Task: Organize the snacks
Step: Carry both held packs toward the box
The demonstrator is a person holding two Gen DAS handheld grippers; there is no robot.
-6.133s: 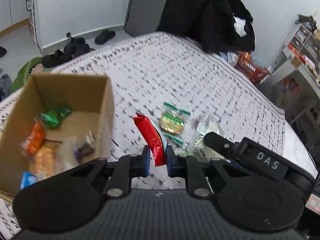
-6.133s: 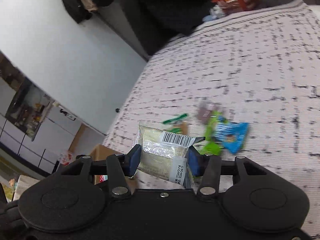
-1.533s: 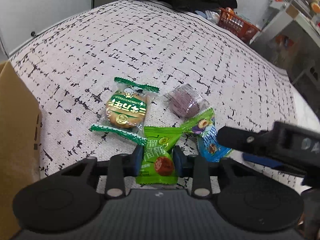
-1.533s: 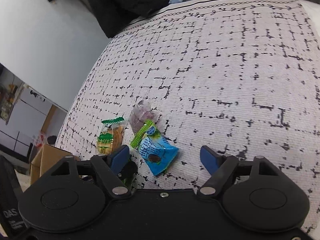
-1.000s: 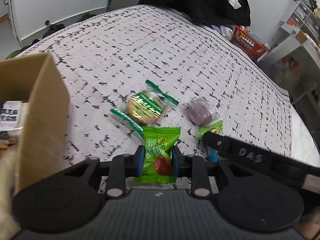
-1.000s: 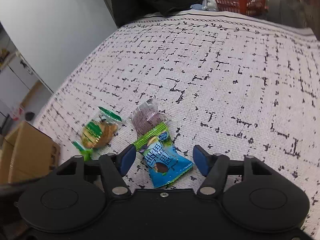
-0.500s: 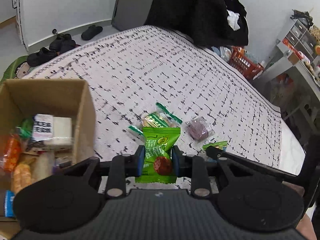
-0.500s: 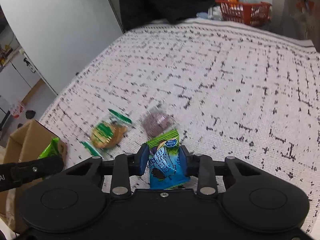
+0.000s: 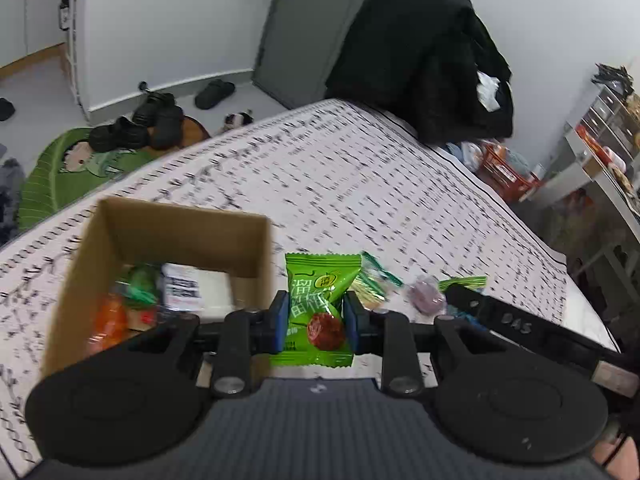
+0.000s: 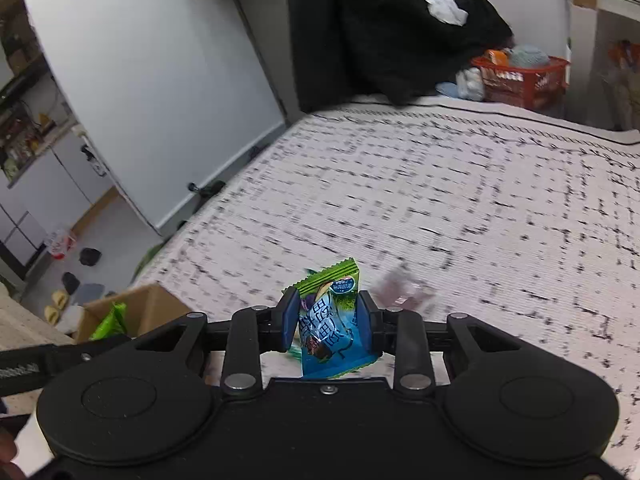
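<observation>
My left gripper [image 9: 316, 312] is shut on a green snack packet [image 9: 320, 300] with a red fruit picture, held upright just right of the open cardboard box [image 9: 176, 220]. Several packets lie in the box, an orange one [image 9: 108, 320] and a white one [image 9: 180, 286] among them. My right gripper [image 10: 328, 320] is shut on a blue and green packet [image 10: 328, 328], lifted above the bed. A green-trimmed cookie packet [image 9: 374, 284] and a purple packet [image 9: 426, 296] lie on the patterned bedspread [image 9: 360, 184]. In the right wrist view the box [image 10: 152, 304] is at the lower left.
A black coat [image 9: 420, 60] hangs past the far end of the bed, with a red basket [image 9: 508, 172] beside it. Shoes [image 9: 152, 120] and a green mat [image 9: 52, 184] lie on the floor at the left. Shelves [image 9: 608, 136] stand at the right.
The right gripper closed on the blue packet and lifted it off the bed. The left gripper rose with the green packet, and the box came into fuller view.
</observation>
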